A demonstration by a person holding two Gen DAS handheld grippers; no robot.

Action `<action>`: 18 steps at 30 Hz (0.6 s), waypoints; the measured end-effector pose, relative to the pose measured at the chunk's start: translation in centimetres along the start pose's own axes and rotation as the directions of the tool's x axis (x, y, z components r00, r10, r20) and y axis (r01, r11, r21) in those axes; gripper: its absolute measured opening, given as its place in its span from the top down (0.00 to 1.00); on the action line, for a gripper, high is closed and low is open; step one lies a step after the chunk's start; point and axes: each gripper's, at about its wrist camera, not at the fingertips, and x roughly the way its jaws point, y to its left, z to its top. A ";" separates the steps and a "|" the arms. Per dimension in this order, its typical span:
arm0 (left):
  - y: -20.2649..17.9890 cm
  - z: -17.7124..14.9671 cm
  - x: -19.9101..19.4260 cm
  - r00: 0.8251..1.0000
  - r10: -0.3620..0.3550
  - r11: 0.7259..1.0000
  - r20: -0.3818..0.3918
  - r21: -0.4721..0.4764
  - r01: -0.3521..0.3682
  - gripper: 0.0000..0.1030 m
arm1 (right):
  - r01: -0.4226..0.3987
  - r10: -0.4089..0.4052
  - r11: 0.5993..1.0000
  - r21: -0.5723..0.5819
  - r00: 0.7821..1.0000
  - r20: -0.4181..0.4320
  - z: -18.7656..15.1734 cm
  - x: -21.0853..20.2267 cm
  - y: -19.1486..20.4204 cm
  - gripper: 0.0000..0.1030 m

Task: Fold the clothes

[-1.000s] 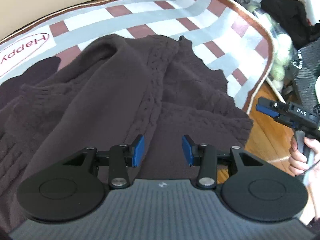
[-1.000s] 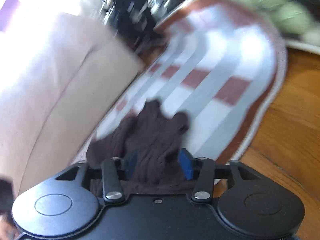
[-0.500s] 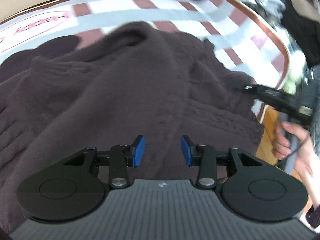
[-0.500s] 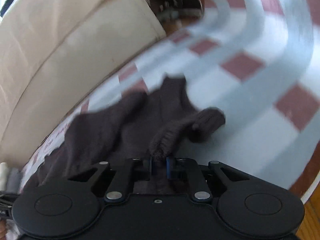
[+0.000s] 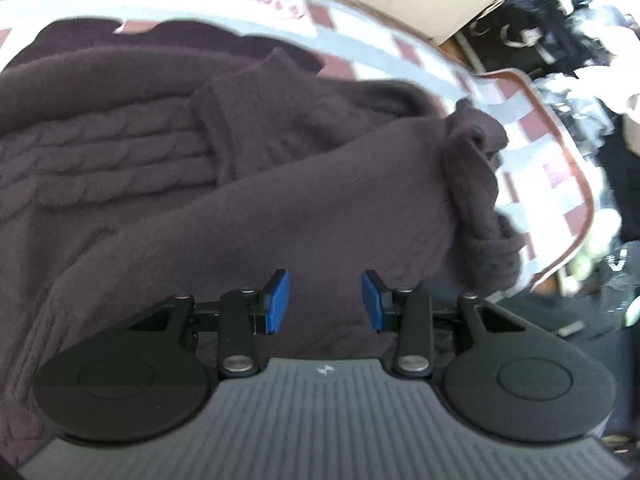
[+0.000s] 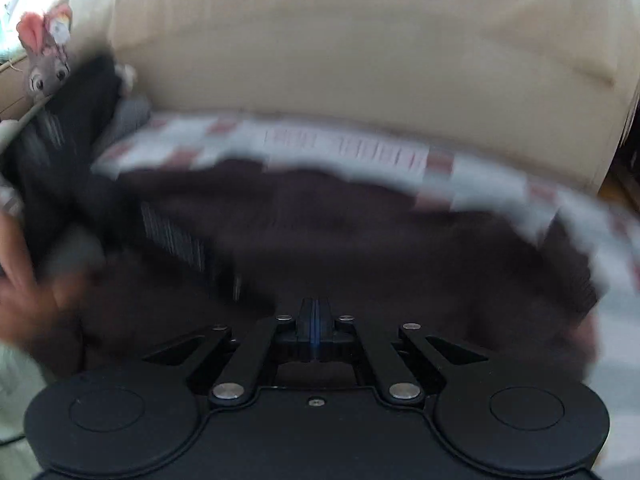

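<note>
Left wrist: rug (image 5: 532,128) lettering blurred, unreadable.

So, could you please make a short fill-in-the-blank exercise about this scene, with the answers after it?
1. The sweater lying on the checked mat is dark ____.
2. The pads of the left gripper are coloured ____.
3. The right gripper has its jaws fully ____.
4. Behind the mat stands a ____-coloured sofa.

Missing words: brown; blue; shut; cream
</note>
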 end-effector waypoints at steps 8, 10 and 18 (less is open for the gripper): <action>-4.0 2.5 1.6 0.999 -0.035 0.990 -0.008 0.133 0.036 0.60 | 0.003 -0.091 0.924 0.383 0.973 0.214 -3.8 -8.9 -8.3 0.44; -5.0 2.9 2.7 0.999 -0.023 0.988 -0.026 0.154 0.027 0.60 | 0.066 -0.184 0.852 0.519 0.967 0.179 -5.3 -10.1 -12.7 0.44; -11.9 6.7 6.9 0.992 -0.099 0.949 -0.084 0.291 0.119 0.45 | -0.135 -0.050 0.521 0.843 0.981 0.188 -12.9 -9.1 -24.9 0.40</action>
